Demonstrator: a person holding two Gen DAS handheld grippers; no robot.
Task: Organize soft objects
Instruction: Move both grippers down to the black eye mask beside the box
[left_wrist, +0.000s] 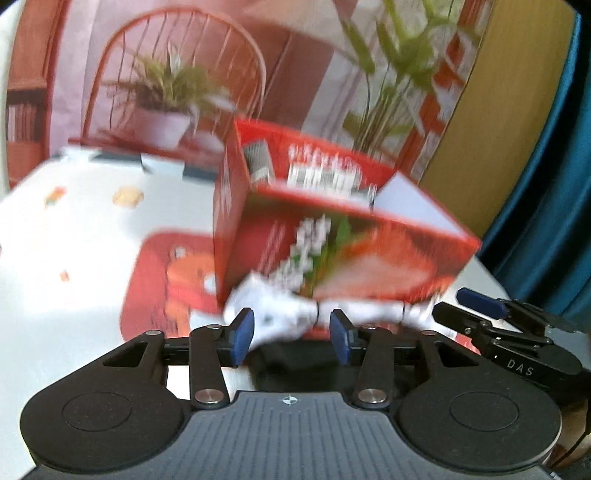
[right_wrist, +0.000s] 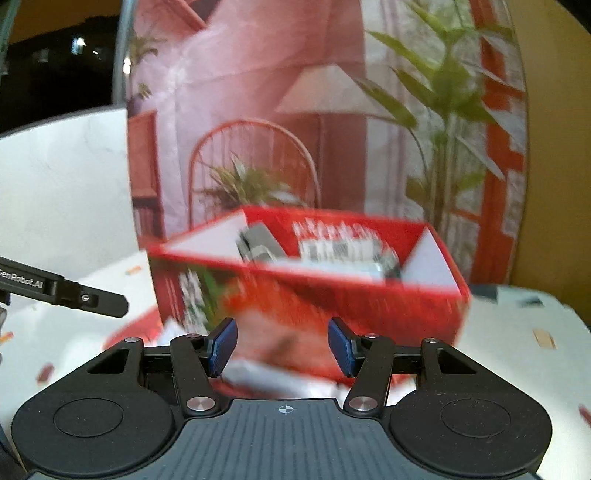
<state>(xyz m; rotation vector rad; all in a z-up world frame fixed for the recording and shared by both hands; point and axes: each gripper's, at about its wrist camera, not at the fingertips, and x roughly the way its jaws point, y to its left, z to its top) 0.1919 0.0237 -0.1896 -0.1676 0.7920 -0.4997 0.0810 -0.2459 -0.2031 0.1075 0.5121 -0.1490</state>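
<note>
A: Item one, largest?
B: A table (left_wrist: 55, 258) covered by a white printed cloth; a red mat (left_wrist: 155, 280) is laid on it.
A: Containers?
B: One red box (left_wrist: 332, 229), open-topped, is stood on the table. Blurred grey and white items (right_wrist: 332, 247) are seen inside; their kind cannot be told.
A: Soft goods?
B: A white cloth bundle (left_wrist: 280, 310) is found at the box's foot, touching it.
A: Tools?
B: Left gripper (left_wrist: 291, 330): fingers spread, bundle between them, nothing clamped. Right gripper (right_wrist: 282, 345): fingers parted over blurred red-white fabric, nothing held.
</note>
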